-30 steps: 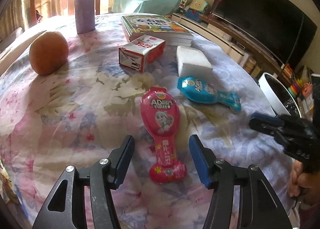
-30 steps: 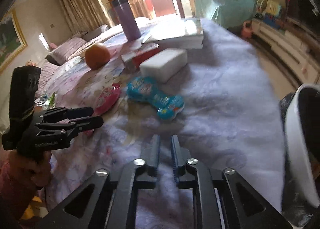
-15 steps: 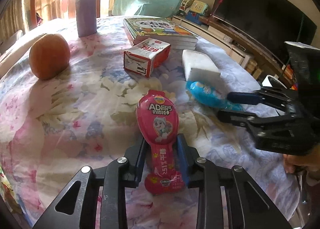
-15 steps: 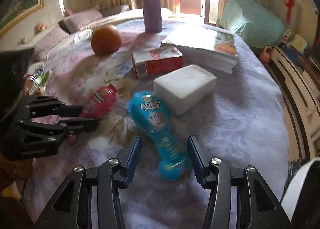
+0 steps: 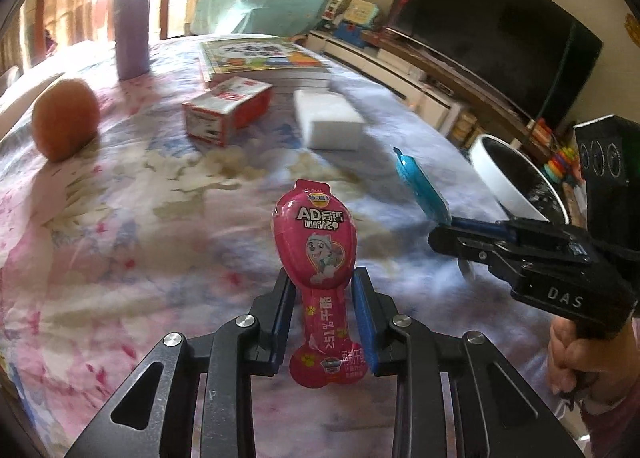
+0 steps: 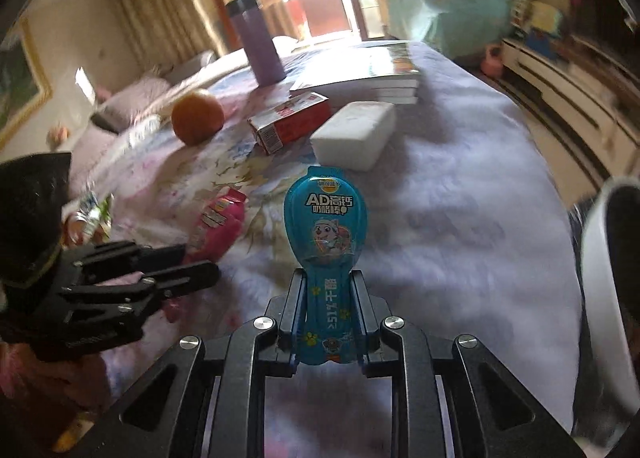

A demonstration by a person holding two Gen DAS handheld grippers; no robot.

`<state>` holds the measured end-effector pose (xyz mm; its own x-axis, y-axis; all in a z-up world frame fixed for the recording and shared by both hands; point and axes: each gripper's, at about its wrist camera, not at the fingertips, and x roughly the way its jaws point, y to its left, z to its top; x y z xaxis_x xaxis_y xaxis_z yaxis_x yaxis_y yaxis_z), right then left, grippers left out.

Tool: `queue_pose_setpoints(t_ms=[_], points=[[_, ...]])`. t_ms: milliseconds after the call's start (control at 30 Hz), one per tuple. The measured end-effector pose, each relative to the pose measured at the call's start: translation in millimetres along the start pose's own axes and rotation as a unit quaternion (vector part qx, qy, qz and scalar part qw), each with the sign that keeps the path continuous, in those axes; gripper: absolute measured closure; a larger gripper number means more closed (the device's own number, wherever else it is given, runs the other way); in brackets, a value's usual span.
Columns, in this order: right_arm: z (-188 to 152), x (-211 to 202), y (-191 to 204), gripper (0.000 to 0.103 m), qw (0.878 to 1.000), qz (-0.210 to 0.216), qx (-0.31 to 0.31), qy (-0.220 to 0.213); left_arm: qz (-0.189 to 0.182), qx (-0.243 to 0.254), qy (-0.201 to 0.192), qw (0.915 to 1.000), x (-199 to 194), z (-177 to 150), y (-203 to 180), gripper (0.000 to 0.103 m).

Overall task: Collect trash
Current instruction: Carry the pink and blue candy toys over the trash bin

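**Over the table: two wrappers gripped, bin not yet fed**

Over the flowered tablecloth (image 5: 120, 242), both grippers have trash in hand. Left gripper (image 5: 322, 310) is clamped on the stem of the pink wrapper (image 5: 314, 242), w/ the wide end sticking up clear of the cloth. Right gripper (image 6: 329, 310) has just closed its jaws on the narrow part of the blue wrapper (image 6: 325, 226), which is pinched between them and also lifted. So pickup looks done for these two; the drop is what's left. The white bin (image 5: 516, 186) sits past the table edge on the right, near the right gripper. Still on the table: red carton (image 6: 290, 122), maybe trash too, can't say. Orange (image 6: 197, 116), white block (image 6: 354, 134), books (image 5: 260, 62) & purple flask (image 6: 256, 42) look like keepers.
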<state>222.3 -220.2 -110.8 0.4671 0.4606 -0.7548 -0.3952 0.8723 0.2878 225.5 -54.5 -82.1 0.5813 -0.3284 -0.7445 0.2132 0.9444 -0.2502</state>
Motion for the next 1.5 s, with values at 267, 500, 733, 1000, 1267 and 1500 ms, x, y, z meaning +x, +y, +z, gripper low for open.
queue_pose_setpoints(t_ms=[267, 500, 733, 1000, 1267, 1500], points=[[-19.8, -41.8, -21.6, 0.083, 0.998, -0.014, 0.055, -0.031, -0.027, 0.03, -0.003, 0.9992, -6.1, 0.7, -38.6, 0.075], [-34.1, -70.6, -43.4, 0.083, 0.995, -0.034, 0.079, -0.048, -0.045, 0.058, -0.003, 0.9973, -5.0, 5.6, -72.2, 0.075], [-42.7, -95.8, -67.0, 0.083, 0.991, -0.054, 0.101, -0.068, -0.058, 0.082, -0.001, 0.9949, 0.3, 13.6, -102.8, 0.075], [-48.6, -121.2, -94.6, 0.083, 0.985, -0.076, 0.126, -0.085, -0.071, 0.104, 0.0, 0.9921, 9.9, 25.8, -131.1, 0.076], [-51.4, -138.3, -116.6, 0.083, 0.981, -0.093, 0.143, -0.097, -0.081, 0.123, 0.003, 0.9891, 22.1, 36.5, -155.2, 0.076], [-51.8, -146.7, -131.0, 0.083, 0.978, -0.103, 0.153, -0.103, -0.087, 0.134, 0.006, 0.9872, 32.5, 46.5, -169.8, 0.076]])
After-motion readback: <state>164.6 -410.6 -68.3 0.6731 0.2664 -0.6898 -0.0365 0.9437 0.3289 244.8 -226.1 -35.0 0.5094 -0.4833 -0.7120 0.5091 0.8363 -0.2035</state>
